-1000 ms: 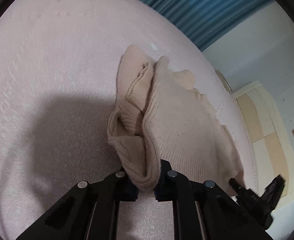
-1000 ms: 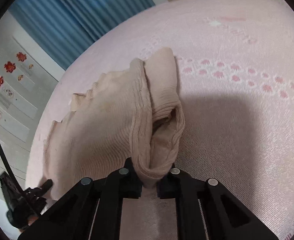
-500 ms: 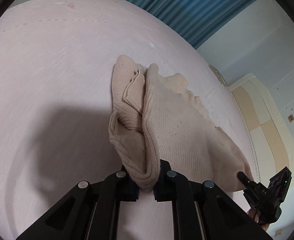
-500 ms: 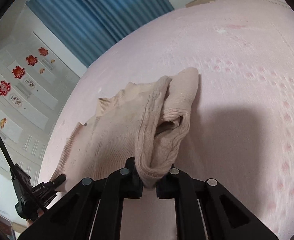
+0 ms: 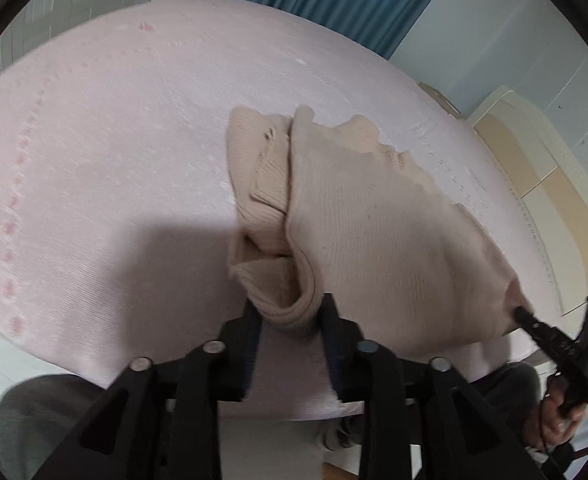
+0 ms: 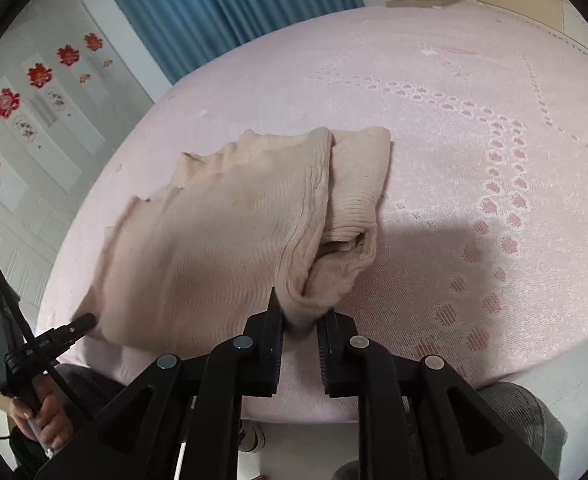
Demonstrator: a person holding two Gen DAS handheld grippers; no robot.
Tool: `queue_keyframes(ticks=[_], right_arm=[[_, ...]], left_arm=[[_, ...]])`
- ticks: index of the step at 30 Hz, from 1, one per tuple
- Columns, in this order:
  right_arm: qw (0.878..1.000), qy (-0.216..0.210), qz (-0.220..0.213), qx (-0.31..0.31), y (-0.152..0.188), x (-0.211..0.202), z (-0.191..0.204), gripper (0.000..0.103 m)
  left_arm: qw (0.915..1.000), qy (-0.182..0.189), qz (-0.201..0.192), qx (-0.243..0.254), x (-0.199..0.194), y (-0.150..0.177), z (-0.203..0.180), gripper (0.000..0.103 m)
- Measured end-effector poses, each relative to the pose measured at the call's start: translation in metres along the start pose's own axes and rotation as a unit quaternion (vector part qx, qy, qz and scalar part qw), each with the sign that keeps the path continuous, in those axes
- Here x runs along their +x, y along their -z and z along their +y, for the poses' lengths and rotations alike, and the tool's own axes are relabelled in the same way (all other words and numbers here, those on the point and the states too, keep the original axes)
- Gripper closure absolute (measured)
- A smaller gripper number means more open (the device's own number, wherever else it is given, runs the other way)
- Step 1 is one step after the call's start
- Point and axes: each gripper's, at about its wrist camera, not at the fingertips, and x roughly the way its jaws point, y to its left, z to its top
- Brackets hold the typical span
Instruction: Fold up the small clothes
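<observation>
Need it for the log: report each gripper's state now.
Left gripper: jaws just opening, sweater fold loose between them.
Right gripper: jaws just opening, same sweater's fold loose between them.

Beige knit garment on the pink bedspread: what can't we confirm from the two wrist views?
- Beige knit garment, left wrist view: underside hidden by its own folds.
- Left gripper: fold between its pads; contact unclear.
- Right gripper, right wrist view: likewise.
- Pink bedspread: far edge cut off.
</observation>
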Motion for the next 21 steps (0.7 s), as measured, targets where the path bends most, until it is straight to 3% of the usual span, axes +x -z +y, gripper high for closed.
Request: queue_keyframes(ticks=[1,3,5,13,21], right_arm=[[1.0,0.006,-0.006,-0.009,-0.003,-0.003,0.002,0.084],[0.999,0.014,-0.014,-0.026,-0.006,-0.006,0.006,0.083],[0.999,0.018,-0.021,-0.037,-0.016,-0.004,0.012,0.075],[0.997,0.014,-0.065,-0.041,-0.074,0.018,0.034,0.07],[0.998,0.042,-0.05,-0.015,-0.14,0.075,0.028,0.07]], left_arm=[[1.0,0.0,-0.004,0.001,-0.003,-0.002,-0.001,0.072],[0.9999,0.013,-0.008,0.001,-0.007,-0.01,-0.003,0.056],[0.9996,0.017,-0.02,0.013,-0.006,-0.023,-0.009,0.051],[0.9982,0.0,-0.041,0.043,0.027,-0.083,-0.034,0.051],[0.999,0.003,-0.04,0.021,0.075,-0.133,-0.038,0.052]])
